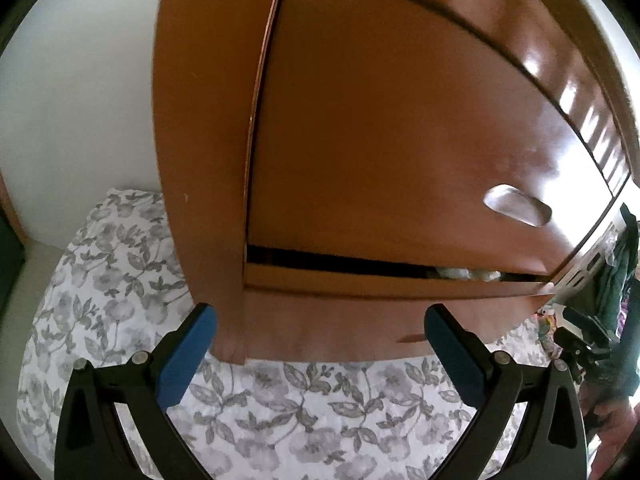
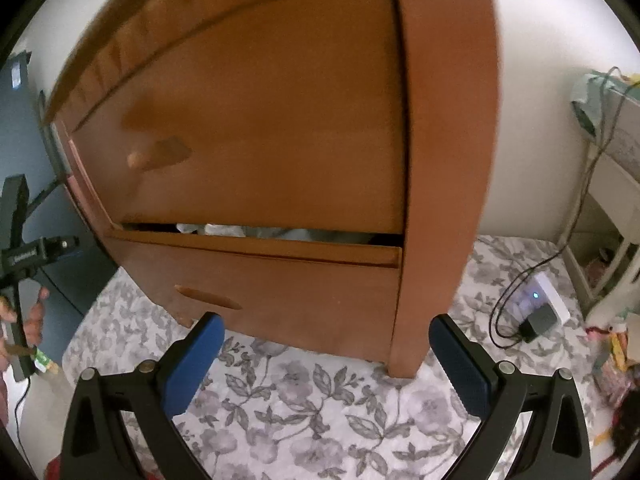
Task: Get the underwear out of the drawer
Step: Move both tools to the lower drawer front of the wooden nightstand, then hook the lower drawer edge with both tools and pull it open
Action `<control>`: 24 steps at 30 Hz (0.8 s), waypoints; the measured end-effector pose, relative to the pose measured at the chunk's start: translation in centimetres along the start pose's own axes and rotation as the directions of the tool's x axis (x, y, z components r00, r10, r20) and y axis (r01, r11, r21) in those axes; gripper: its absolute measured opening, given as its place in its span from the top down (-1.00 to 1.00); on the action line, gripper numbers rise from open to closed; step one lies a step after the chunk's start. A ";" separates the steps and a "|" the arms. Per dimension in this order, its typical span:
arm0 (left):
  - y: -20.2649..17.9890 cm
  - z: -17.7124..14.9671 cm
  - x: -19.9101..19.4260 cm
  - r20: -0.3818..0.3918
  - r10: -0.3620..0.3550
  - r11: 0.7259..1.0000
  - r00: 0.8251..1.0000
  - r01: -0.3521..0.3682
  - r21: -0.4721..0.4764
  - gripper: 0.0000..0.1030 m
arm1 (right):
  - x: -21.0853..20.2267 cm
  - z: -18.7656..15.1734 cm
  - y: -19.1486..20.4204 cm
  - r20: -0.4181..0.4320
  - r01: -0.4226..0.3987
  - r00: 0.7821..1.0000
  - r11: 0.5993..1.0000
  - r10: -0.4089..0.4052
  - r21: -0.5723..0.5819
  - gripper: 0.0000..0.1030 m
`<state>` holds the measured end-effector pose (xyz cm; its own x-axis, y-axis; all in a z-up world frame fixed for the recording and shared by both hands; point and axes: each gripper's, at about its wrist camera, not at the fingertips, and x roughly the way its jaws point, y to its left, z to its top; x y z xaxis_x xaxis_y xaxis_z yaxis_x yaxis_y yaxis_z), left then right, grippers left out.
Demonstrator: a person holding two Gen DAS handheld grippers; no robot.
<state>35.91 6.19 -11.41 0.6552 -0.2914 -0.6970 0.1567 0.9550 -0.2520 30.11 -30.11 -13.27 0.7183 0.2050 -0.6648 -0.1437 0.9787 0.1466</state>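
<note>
A brown wooden chest stands on a floral cloth. Its lower drawer is pulled out a crack. In the dark gap above its top edge, white fabric shows, likely the underwear. My left gripper is open, hovering in front of the lower drawer's left part and holding nothing. My right gripper is also open and empty, just short of the lower drawer's front, right of its slot handle. Each wrist view shows the other gripper at its edge, held in a hand.
The upper drawer, with a recessed handle, is shut. The floral cloth covers the floor. A white power strip with a charger and cable lies to the right, beside white furniture. Dark clothing hangs at far right.
</note>
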 end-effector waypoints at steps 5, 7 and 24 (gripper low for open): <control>0.6 0.4 1.5 0.003 -0.040 0.999 0.999 0.040 0.005 -1.00 | 1.7 0.4 0.0 -0.005 0.009 1.000 1.000 -0.009 -0.026 -1.00; 0.7 0.6 2.0 0.000 -0.057 0.998 0.998 0.057 0.014 -1.00 | 2.3 0.7 0.0 -0.010 -0.001 1.000 0.999 0.000 -0.032 -1.00; 0.9 1.2 4.4 0.001 -0.076 0.996 0.997 0.076 0.043 -1.00 | 4.6 1.4 0.1 0.004 -0.021 1.000 0.999 0.022 -0.042 -1.00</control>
<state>39.86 5.86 -13.90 0.6425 -0.3632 -0.6747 0.2374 0.9315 -0.2755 34.39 -29.10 -15.27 0.7180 0.2260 -0.6583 -0.1877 0.9736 0.1295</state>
